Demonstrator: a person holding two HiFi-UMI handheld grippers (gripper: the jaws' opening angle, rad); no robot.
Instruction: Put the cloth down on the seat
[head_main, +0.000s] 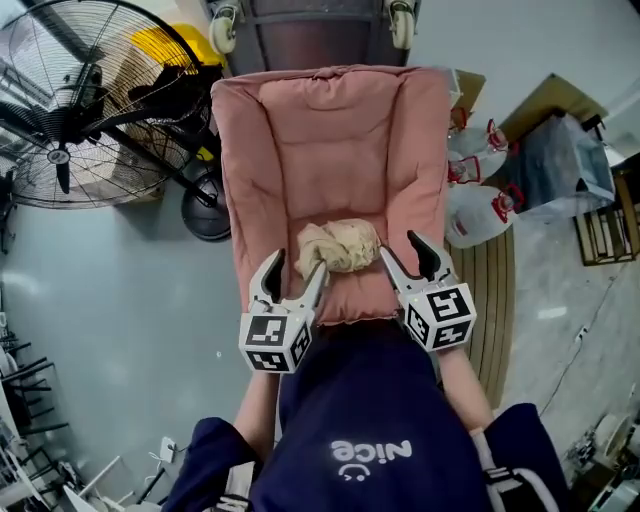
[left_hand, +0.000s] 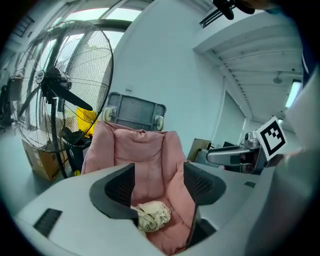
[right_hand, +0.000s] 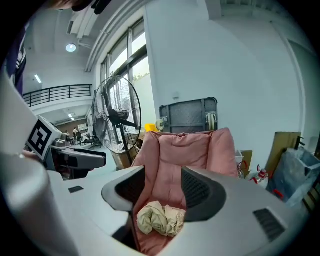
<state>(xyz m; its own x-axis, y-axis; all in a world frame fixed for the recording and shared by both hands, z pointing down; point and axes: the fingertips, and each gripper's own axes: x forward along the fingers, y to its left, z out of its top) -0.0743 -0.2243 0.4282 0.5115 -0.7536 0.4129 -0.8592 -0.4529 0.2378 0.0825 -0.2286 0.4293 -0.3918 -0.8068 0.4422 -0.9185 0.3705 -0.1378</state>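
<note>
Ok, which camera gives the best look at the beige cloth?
The head view: the cloth lies bunched, whole, on the pink seat. The right gripper view shows it close, low between the right tongs; the left gripper view hides part behind the left tongs.

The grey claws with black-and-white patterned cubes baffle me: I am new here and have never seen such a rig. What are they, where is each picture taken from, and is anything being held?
They are two hand-held tools, not a robot. A person holds the left gripper and the right gripper, each with two jaws; the patterned cubes are part of them. The head view comes from a camera on the person's head, looking steeply down. The other two views come from a camera on each gripper, looking along its jaws. In front of the person stands a pink padded seat, and on it lies a crumpled beige cloth, between the two grippers. Both pairs of jaws stand apart and grip nothing, so the cloth simply rests on the seat. A large metal floor fan stands to the left.
</note>
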